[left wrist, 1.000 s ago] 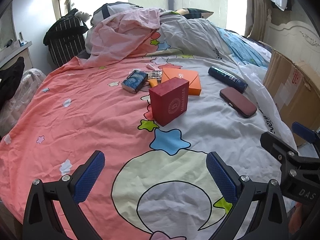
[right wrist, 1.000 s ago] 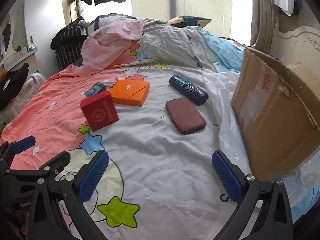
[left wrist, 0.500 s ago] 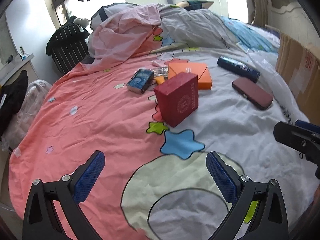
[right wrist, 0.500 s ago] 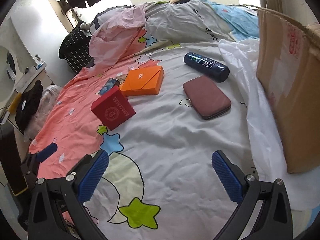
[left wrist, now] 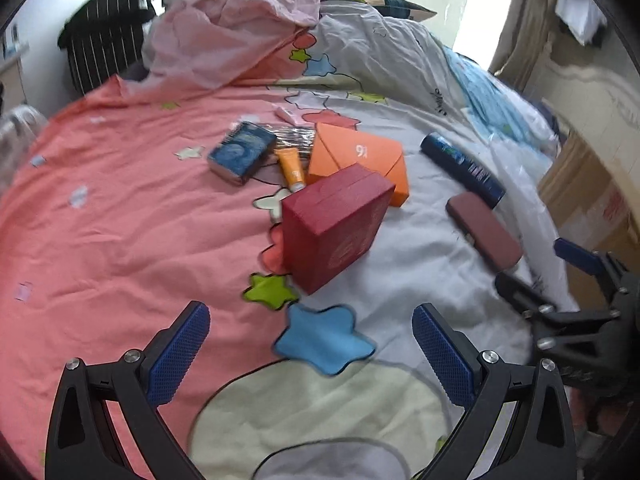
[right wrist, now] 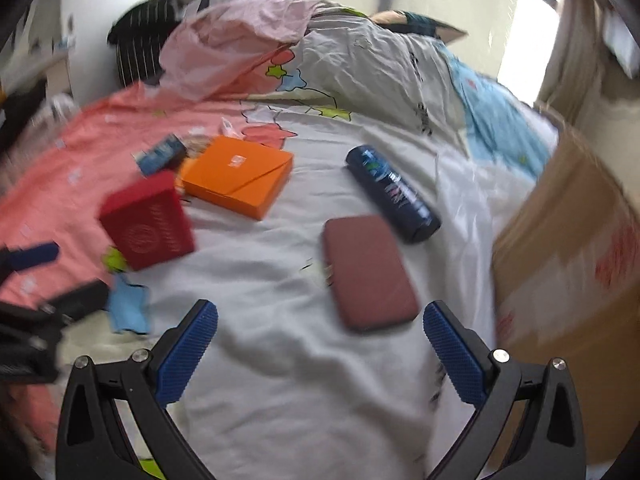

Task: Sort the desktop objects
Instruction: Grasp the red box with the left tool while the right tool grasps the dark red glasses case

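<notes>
Right wrist: cardboard box (right wrist: 568, 248) stands beside maroon case (right wrist: 370, 276).

A white mark resembling "91" or "16" is seen on the flap of the orange box (left wrist: 360, 156); which it is cannot be told. A round gold emblem on the red box (right wrist: 150, 226), print on the blue can (right wrist: 394, 194) and red print on the carton (right wrist: 612, 256) are blurred beyond reading.
</notes>
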Action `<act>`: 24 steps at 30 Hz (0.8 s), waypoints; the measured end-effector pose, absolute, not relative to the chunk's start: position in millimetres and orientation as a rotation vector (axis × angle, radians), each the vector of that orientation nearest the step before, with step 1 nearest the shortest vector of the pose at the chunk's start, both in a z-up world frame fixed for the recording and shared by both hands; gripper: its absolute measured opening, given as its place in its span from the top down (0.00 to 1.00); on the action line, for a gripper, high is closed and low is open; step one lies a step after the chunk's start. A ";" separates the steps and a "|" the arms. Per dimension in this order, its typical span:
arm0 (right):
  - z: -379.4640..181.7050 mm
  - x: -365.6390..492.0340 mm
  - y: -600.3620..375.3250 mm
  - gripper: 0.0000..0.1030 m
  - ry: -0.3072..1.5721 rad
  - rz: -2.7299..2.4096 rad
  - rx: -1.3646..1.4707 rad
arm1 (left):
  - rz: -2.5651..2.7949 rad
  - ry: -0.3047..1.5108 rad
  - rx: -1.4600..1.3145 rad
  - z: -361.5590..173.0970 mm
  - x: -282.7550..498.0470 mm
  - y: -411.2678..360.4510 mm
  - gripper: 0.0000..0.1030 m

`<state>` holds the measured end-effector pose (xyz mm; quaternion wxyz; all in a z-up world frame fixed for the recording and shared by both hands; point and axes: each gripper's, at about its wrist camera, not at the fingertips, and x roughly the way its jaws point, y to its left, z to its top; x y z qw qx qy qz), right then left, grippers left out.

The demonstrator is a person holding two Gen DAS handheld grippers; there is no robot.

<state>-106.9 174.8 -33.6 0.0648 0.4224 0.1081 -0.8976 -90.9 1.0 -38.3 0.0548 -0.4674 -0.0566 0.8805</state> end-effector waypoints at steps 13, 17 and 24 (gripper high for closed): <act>-50.0 -135.9 176.2 0.01 0.392 -2.668 1.305 | 2.750 0.008 -1.425 -55.6 -114.5 20.3 0.00; -46.5 -130.1 175.7 0.01 0.410 -2.683 1.305 | 2.825 0.128 -1.347 -31.1 -103.8 21.0 0.00; -15.8 -117.9 186.3 0.01 0.284 -2.734 1.235 | 2.889 0.185 -1.258 7.0 -99.2 17.7 0.00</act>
